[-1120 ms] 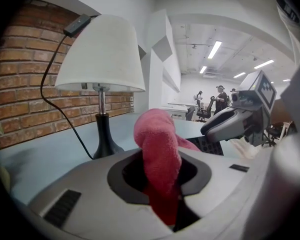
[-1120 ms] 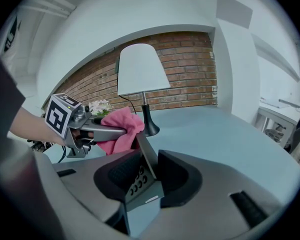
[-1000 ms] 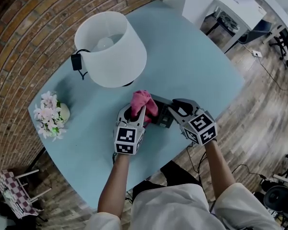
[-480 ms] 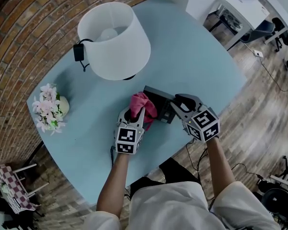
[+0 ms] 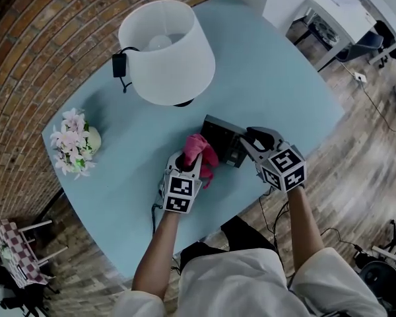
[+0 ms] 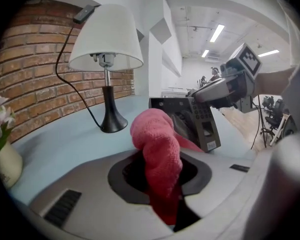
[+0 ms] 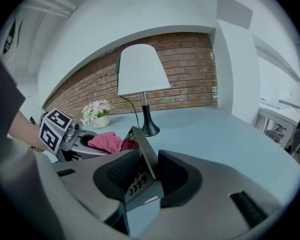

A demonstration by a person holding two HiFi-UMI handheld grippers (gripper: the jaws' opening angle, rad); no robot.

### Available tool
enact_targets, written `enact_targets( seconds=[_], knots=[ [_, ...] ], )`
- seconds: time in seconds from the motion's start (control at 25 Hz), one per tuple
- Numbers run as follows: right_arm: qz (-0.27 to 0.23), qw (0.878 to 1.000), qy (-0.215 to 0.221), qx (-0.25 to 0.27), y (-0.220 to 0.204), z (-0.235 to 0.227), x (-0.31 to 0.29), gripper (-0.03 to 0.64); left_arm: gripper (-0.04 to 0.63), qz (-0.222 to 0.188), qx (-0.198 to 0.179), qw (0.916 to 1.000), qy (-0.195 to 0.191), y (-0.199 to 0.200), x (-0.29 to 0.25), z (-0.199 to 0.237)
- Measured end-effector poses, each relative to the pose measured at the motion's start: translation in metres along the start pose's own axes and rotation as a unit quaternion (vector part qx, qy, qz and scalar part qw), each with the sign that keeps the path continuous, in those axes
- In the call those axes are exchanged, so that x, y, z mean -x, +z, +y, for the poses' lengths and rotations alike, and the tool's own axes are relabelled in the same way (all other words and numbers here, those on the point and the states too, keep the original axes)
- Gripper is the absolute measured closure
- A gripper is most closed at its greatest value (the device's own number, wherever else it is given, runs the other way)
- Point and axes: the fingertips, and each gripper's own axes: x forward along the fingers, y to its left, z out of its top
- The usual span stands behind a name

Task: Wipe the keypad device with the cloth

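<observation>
Head cam: high up, aimed steeply down — whole desk (image 5: 270,78) top in frame, person's arms (image 5: 160,249) at btm edge. Left gripper cam: low, right behind its jaws, faces along desk toward lamp (image 5: 166,51) & brick wall (image 5: 46,38); cloth (image 5: 201,154) v. close in foreground. Right gripper cam: same low seat behind its jaws, faces that wall too, keypad device (image 5: 223,137) v. close. All 3 share lamp, cloth, keypad device — right cam also catches left gripper (image 7: 92,141), left cam the right gripper (image 6: 202,95).

Lamp (image 5: 166,51) close behind keypad device (image 5: 223,139); flower vase (image 5: 76,149) far left; table (image 5: 277,71) right side open.
</observation>
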Motion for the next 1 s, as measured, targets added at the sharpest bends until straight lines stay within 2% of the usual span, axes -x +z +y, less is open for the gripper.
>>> enact_targets(
  seconds=[0.28,0.4,0.56,0.84,1.0],
  knots=[
    [-0.002,1.000,-0.020,-0.009,0.001,-0.001,0.001,0.483,0.479,-0.094,-0.008,0.9955,-0.010,0.074,0.022,0.001],
    [-0.010,1.000,-0.021,-0.014,0.002,-0.003,0.007,0.483,0.478,-0.118,-0.010,0.9927,-0.023,0.102,0.021,-0.008],
    [-0.014,1.000,-0.015,-0.013,0.001,-0.003,0.011,0.483,0.477,-0.114,-0.023,0.9928,-0.029,0.114,0.003,-0.019],
    [-0.016,1.000,0.001,-0.011,-0.004,-0.002,0.008,0.483,0.477,-0.086,-0.053,0.9945,-0.029,0.096,-0.019,-0.033],
    [-0.017,1.000,0.003,-0.005,-0.004,-0.002,0.008,0.482,0.474,-0.088,-0.045,0.9946,-0.032,0.090,-0.019,-0.035]
  ],
)
